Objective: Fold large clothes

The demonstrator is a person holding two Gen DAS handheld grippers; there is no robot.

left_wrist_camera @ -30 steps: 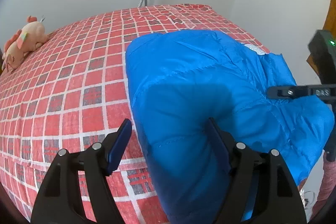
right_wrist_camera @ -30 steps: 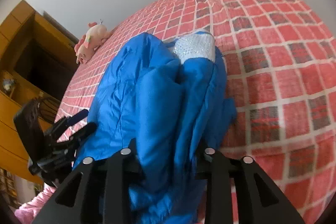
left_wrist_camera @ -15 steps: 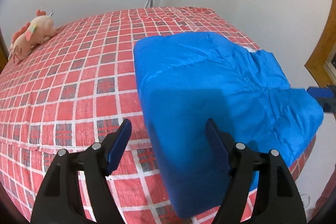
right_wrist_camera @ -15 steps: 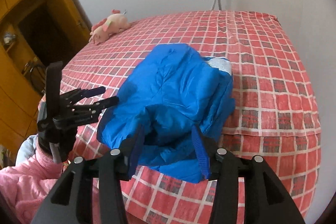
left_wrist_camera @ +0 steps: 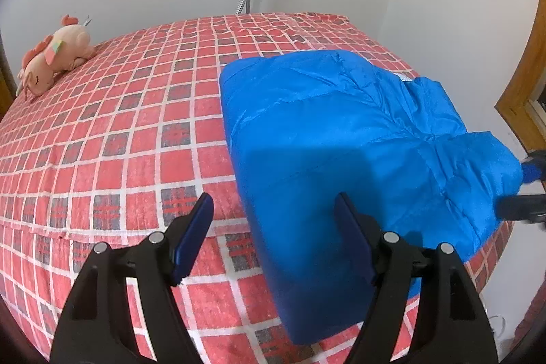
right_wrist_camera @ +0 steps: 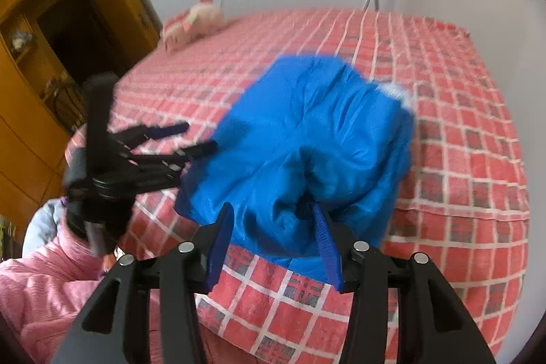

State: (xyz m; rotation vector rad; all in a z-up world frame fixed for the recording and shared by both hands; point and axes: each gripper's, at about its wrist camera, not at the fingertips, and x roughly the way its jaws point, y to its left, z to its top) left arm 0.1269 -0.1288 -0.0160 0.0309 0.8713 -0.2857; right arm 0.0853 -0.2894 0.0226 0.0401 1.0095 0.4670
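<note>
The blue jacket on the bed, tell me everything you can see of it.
The jacket is bright blue, puffy and quilted, with a shiny, nylon-like shell and stitched seams. It lies folded into a thick, roughly rectangular bundle on the red checked bed, near the front edge and toward one corner. A pale patch, perhaps lining, peeks out at its far end. The end facing the right camera is bunched and creased. Neither pair of tongs grips it: the left tongs hang open, and the right tongs are closing on nothing.
</note>
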